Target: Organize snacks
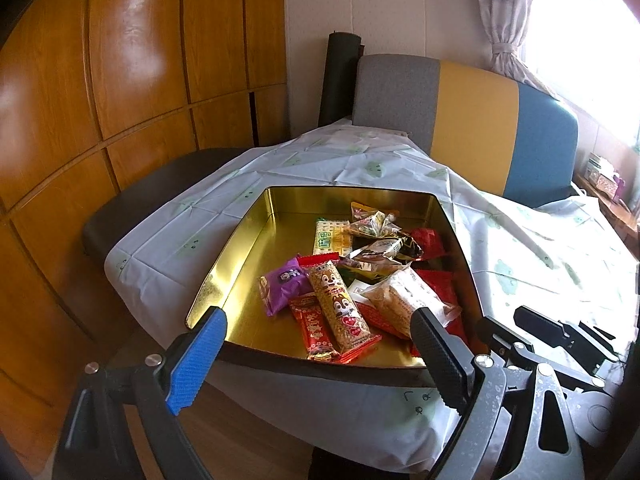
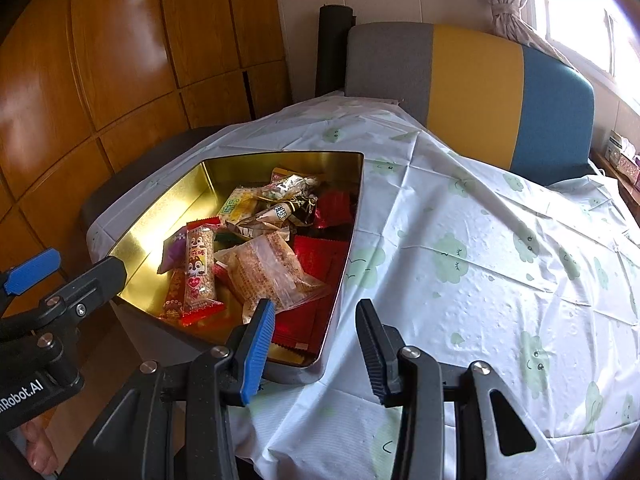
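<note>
Landmark: the shallow gold-lined metal tin (image 1: 256,240), standing on the tabletop (image 2: 460,240) under a white plastic cloth printed with pale green clouds.

Left of the tin: wooden wall panels (image 1: 120,80). No snack lies there.

At the tin's near rim: the left tool (image 1: 316,344), with its blue and black fingers spread wide and nothing between them, hangs over the near edge.

Inside the tin: all visible snacks are piled toward its right half, including a long squirrel-printed cereal bar (image 1: 340,308), a purple sachet (image 1: 282,282) and a clear-wrapped rice cake (image 2: 268,276). The left half is bare.

Right of the tin: the right tool (image 2: 316,344) hovers over the near right corner, its fingers partly apart and empty.

Hazards:
1. Glossy wrappers overlap; a pinch may lift two packets or slip.
2. A tool catching the rim could slide the light tin on the smooth cloth.
3. The tools are close; simultaneous reaches may collide.
</note>
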